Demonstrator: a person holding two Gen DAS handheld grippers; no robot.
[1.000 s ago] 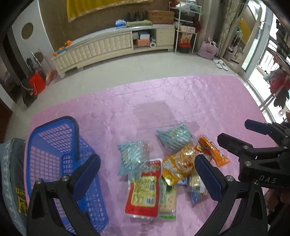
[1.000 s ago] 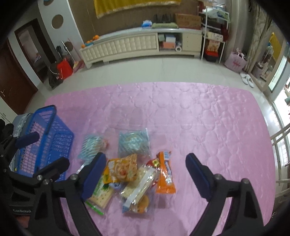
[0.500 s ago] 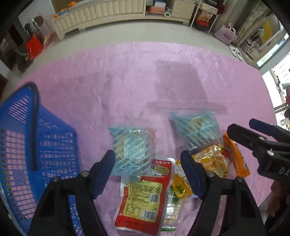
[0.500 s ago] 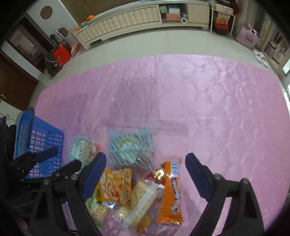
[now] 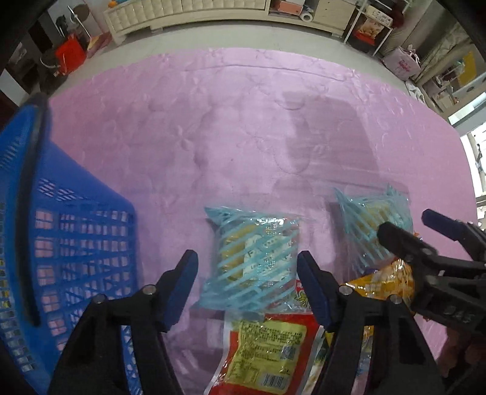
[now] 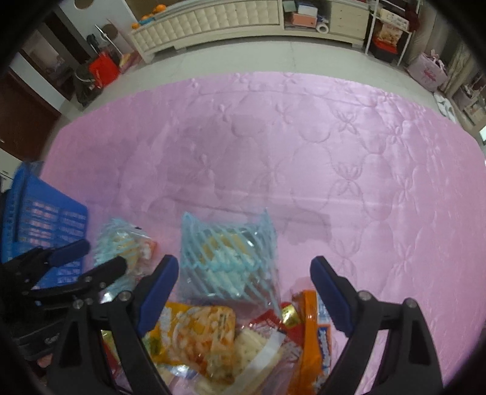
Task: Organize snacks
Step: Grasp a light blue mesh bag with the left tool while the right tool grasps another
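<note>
1. Several snack packets lie in a loose heap on a pink quilted cover [image 6: 303, 145].
2. One light blue striped packet [image 5: 252, 261] sits at the heap's 10 o'clock edge, flat on the cover, just beside the blue basket [image 5: 76, 243].
3. Left gripper [image 5: 247, 285] points down over it with its jaws closing; the packet lies between the blue pads [image 5: 182, 285], and they do not yet press on it.
4. Another light blue striped packet [image 6: 227, 261] lies at the heap's 12 o'clock edge.
5. Right gripper [image 6: 244, 291] hangs above this second packet with its jaws wide and nothing held.
6. At 6 o'clock from the first packet lies a red packet [image 5: 267, 352] with a yellow label.
7. Nearby in the heap are a yellow packet [image 6: 197, 334], a clear cracker packet [image 6: 258, 349] and an orange bar [image 6: 309, 334], overlapping one another.
8. Beyond the cover, at 12 o'clock, a long white cabinet [image 6: 212, 18] stands along the wall.
</note>
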